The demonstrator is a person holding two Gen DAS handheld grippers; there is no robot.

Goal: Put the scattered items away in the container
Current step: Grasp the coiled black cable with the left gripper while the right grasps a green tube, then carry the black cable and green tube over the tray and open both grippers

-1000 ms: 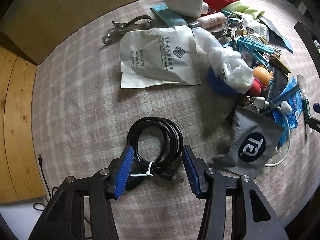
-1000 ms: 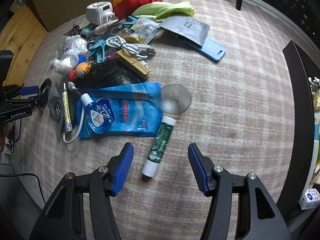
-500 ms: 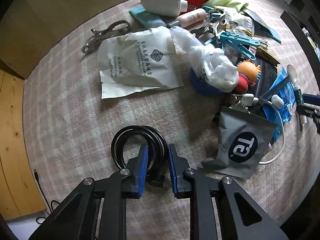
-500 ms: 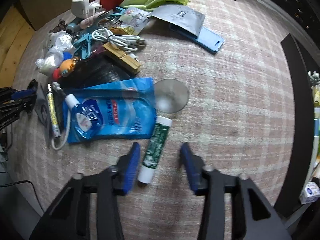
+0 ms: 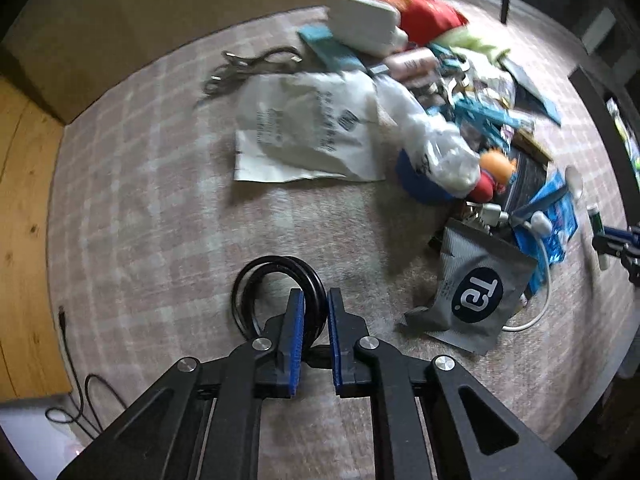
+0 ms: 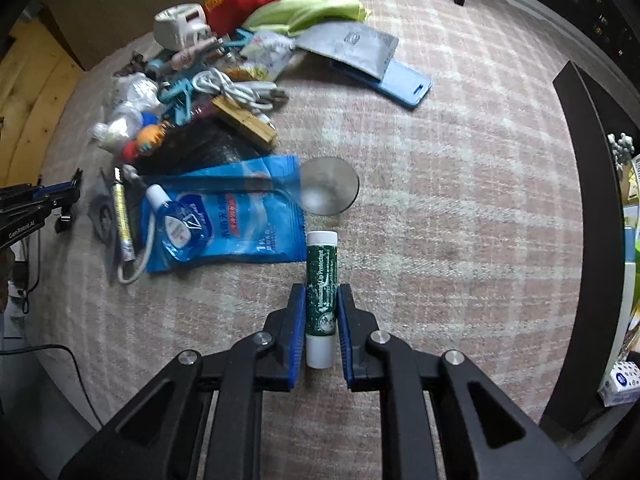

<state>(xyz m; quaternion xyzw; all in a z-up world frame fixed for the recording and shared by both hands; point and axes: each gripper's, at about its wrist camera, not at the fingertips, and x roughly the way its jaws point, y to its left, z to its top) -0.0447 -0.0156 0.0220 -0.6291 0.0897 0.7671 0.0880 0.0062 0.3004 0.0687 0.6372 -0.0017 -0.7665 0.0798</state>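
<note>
A black coiled cable (image 5: 256,280) lies on the pinkish checked rug (image 5: 140,220). My left gripper (image 5: 316,296) points down at it; its jaws are closing, and the blue pads press on the coil's right strand. A green lip-balm tube (image 6: 321,256) with white ends lies on the rug. My right gripper (image 6: 321,292) has its jaws closing too, and its pads touch both sides of the tube. A brown cardboard box (image 5: 160,20) stands at the rug's far edge.
A heap of small items lies between the grippers: a white shower-cap packet (image 5: 304,132), a grey pouch (image 5: 476,292), a blue refill pouch (image 6: 224,216), a round metal disc (image 6: 328,192). A light blue case (image 6: 404,84) sits further back. Dark furniture (image 6: 588,200) borders the right, wooden floor (image 5: 20,200) the left.
Both grippers went from wide open to closed: the left one onto the coiled cable, the right one onto the green tube, which now lies straight between its pads.
</note>
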